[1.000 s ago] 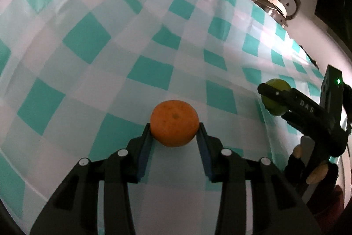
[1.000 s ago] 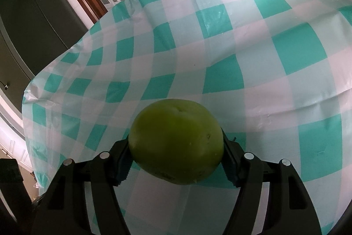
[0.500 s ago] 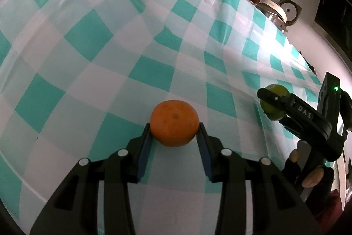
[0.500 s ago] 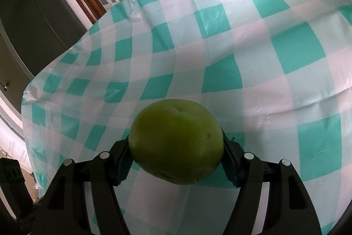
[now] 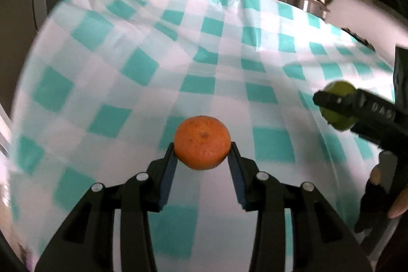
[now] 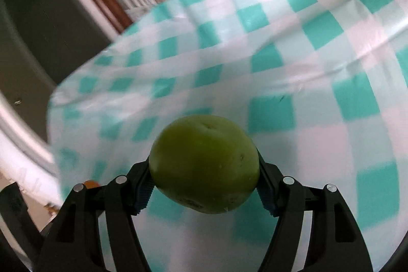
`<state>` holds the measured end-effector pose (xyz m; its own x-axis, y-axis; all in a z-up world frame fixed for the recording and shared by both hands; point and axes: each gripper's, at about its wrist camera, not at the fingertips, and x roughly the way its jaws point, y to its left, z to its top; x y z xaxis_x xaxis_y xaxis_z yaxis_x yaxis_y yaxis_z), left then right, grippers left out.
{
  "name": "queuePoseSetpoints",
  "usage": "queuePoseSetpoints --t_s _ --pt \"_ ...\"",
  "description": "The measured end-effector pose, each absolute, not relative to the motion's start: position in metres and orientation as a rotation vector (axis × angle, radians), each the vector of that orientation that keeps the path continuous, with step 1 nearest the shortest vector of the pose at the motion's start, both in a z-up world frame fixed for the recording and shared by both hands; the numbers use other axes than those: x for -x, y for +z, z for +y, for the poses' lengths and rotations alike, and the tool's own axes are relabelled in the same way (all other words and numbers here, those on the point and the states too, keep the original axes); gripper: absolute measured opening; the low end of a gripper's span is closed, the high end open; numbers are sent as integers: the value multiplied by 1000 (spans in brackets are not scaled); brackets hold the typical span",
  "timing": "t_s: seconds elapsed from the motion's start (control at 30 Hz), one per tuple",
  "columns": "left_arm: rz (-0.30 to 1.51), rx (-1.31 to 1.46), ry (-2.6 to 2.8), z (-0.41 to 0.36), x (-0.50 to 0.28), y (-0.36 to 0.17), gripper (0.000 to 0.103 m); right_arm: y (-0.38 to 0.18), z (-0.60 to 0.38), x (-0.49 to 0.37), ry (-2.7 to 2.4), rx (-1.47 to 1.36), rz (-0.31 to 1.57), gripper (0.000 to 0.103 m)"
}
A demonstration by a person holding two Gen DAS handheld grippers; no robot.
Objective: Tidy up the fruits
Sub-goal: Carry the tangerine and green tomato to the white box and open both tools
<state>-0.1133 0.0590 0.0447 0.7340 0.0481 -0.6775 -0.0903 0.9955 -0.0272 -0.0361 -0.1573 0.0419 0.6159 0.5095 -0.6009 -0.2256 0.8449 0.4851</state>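
Note:
My left gripper (image 5: 202, 153) is shut on a small orange (image 5: 202, 142) and holds it above the table. My right gripper (image 6: 204, 170) is shut on a green round fruit (image 6: 204, 163), also held above the table. In the left wrist view the right gripper (image 5: 334, 103) shows at the right edge with the green fruit (image 5: 338, 106) between its fingers. A sliver of the orange (image 6: 90, 184) shows at the lower left of the right wrist view.
The table carries a teal and white checked cloth (image 5: 178, 63), also in the right wrist view (image 6: 280, 55). A steel pot (image 5: 298, 1) stands past the far right edge. A dark fridge (image 6: 38, 29) and wooden door frames stand beyond the table.
Both grippers have lifted and tilted up with their fruits still held. The far table edge and the room behind have come into view. The frames now are blurred by motion.

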Motion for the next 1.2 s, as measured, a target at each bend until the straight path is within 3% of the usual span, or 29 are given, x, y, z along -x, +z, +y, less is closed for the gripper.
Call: queuePoseSetpoints --t_s 0.3,0.7,1.2 --pt "680 -59 161 89 221 54 41 58 -112 125 562 -267 781 67" --pt "721 16 341 178 315 24 41 63 1 231 886 99 737 67" --pt "946 182 573 296 406 -67 41 -13 143 353 1255 694 796 67"
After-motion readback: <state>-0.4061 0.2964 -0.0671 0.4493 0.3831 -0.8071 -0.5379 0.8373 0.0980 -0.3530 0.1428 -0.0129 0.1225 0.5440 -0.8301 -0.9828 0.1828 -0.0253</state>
